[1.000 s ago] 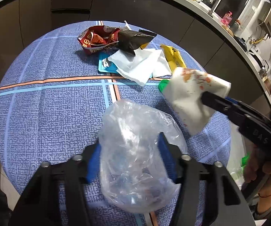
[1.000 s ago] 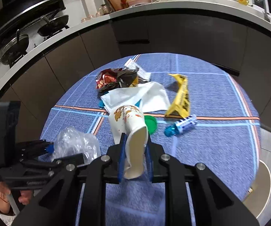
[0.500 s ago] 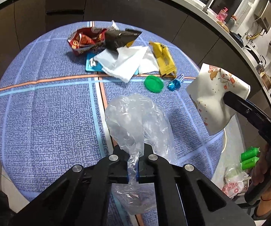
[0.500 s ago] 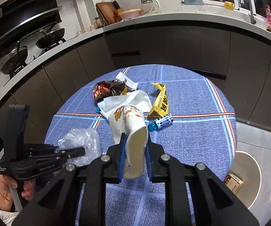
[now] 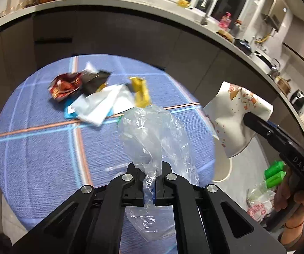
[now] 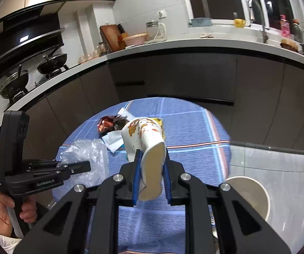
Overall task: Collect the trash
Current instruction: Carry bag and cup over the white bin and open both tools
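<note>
My left gripper point(image 5: 150, 183) is shut on a crumpled clear plastic bag point(image 5: 154, 135) and holds it above the blue round table point(image 5: 35, 148). My right gripper point(image 6: 150, 177) is shut on a squashed white paper cup point(image 6: 145, 139) with orange print, lifted above the table's right side. The cup also shows in the left wrist view point(image 5: 234, 116), and the bag in the right wrist view point(image 6: 84, 154). A round white bin point(image 6: 251, 192) stands on the floor right of the table.
More trash lies at the table's far side: a red snack bag point(image 5: 64, 85), a black wrapper point(image 5: 94, 80), white paper point(image 5: 103, 105), a yellow wrapper point(image 5: 140, 94). Green bottles point(image 5: 275, 172) and a bag sit on the floor. Dark cabinets curve behind.
Both grippers have risen and swung right, carrying the bag and the cup. The white bin now shows under the right gripper's side. The green lid and blue item are out of sight.
</note>
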### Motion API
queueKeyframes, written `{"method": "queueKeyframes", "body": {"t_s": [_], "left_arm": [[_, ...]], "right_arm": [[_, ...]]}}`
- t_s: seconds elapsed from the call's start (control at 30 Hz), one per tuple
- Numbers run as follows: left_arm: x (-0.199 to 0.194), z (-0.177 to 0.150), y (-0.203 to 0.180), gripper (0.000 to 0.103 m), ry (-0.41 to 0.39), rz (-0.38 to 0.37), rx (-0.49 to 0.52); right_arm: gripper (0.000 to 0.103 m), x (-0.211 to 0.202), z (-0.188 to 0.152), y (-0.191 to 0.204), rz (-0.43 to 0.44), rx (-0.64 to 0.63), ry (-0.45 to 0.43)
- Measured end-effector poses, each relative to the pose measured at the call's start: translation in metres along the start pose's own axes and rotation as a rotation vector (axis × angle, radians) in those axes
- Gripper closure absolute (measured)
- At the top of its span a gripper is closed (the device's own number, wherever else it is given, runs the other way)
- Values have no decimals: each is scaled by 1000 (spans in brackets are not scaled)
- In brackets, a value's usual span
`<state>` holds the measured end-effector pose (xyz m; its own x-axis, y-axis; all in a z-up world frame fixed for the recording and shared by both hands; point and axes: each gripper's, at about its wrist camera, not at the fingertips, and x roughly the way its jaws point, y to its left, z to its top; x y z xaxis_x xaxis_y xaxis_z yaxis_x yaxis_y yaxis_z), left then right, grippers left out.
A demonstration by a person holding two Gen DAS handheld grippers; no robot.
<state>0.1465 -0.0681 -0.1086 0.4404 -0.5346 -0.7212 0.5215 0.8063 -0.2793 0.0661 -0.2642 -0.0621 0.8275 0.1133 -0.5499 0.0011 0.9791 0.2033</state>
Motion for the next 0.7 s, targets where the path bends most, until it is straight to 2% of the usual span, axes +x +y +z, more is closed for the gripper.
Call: {"method": "queueKeyframes", "body": {"t_s": [0.33,0.7], "left_arm": [[12,22,-69,100,6,-99,115],[61,31,-131,100,65,-150,240]], "right_arm": [[83,-35,-18,-48,-114,67,-18],[82,-36,-55,-115,-190,209,24]]}}
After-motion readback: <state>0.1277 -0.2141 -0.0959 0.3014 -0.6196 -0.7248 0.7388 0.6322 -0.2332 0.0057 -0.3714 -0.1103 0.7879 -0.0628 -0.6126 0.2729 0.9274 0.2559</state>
